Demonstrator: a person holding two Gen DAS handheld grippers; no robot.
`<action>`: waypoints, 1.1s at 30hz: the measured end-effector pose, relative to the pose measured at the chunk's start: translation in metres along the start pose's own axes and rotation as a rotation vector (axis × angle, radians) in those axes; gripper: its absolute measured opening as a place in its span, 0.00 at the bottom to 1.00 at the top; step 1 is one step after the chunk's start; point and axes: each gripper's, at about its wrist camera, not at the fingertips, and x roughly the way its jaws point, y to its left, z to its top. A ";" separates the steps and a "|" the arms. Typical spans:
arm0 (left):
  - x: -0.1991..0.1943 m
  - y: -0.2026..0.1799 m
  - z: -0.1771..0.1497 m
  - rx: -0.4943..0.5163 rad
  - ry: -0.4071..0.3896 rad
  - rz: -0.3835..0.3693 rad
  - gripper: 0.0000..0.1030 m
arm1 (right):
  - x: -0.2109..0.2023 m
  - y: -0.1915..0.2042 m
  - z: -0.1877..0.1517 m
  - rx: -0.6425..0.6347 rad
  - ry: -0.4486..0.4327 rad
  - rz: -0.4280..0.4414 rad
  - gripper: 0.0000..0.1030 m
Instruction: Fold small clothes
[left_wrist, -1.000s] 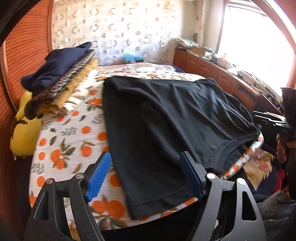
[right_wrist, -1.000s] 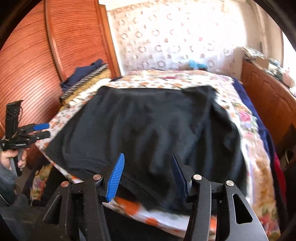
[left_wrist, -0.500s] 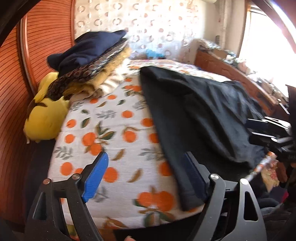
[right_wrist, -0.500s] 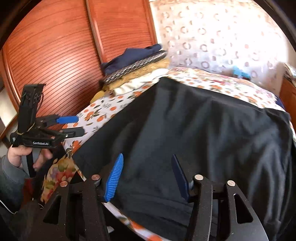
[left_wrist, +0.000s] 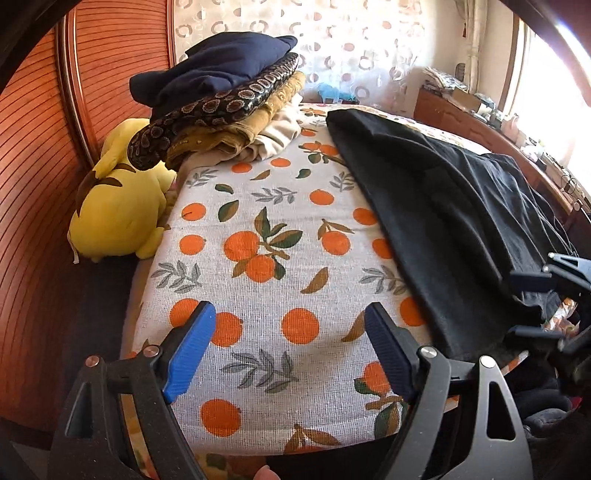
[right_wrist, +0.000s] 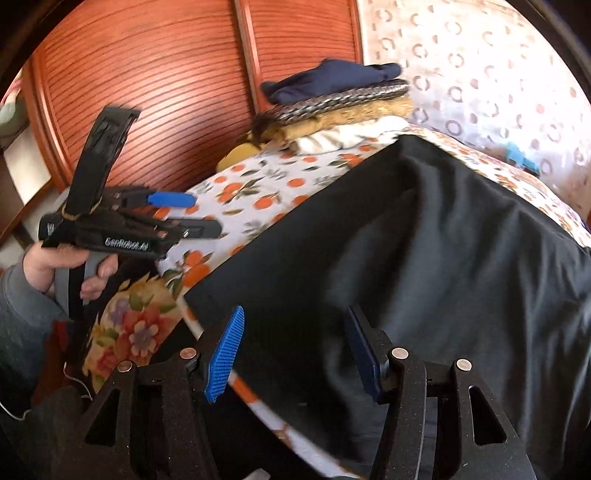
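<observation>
A black garment (left_wrist: 454, 206) lies spread on the orange-print sheet (left_wrist: 266, 236) of the bed, filling the right wrist view (right_wrist: 424, 251). My left gripper (left_wrist: 288, 350) is open and empty above bare sheet, left of the garment's near edge. It shows from the side in the right wrist view (right_wrist: 184, 214), jaws apart. My right gripper (right_wrist: 295, 347) is open and empty, low over the garment's near corner at the bed edge. Its fingers (left_wrist: 532, 275) show at the right in the left wrist view.
A stack of folded clothes (left_wrist: 229, 103) sits at the bed's far left, with a yellow plush toy (left_wrist: 118, 206) beside it against the wooden wardrobe doors (right_wrist: 155, 92). A cluttered wooden cabinet (left_wrist: 476, 122) runs along the right under the window.
My left gripper has swung left off the black garment to over the bare sheet. My right gripper has moved left toward the garment's near-left corner. Both stay open.
</observation>
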 end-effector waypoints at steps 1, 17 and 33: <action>0.000 0.001 0.000 -0.004 -0.001 -0.004 0.80 | 0.001 0.002 -0.001 -0.010 0.005 0.001 0.57; -0.003 0.014 0.005 -0.073 0.017 -0.051 0.80 | 0.010 0.019 -0.006 -0.123 0.019 -0.044 0.73; -0.005 -0.011 0.038 -0.028 -0.020 -0.086 0.80 | -0.007 -0.004 -0.011 -0.008 -0.027 -0.046 0.06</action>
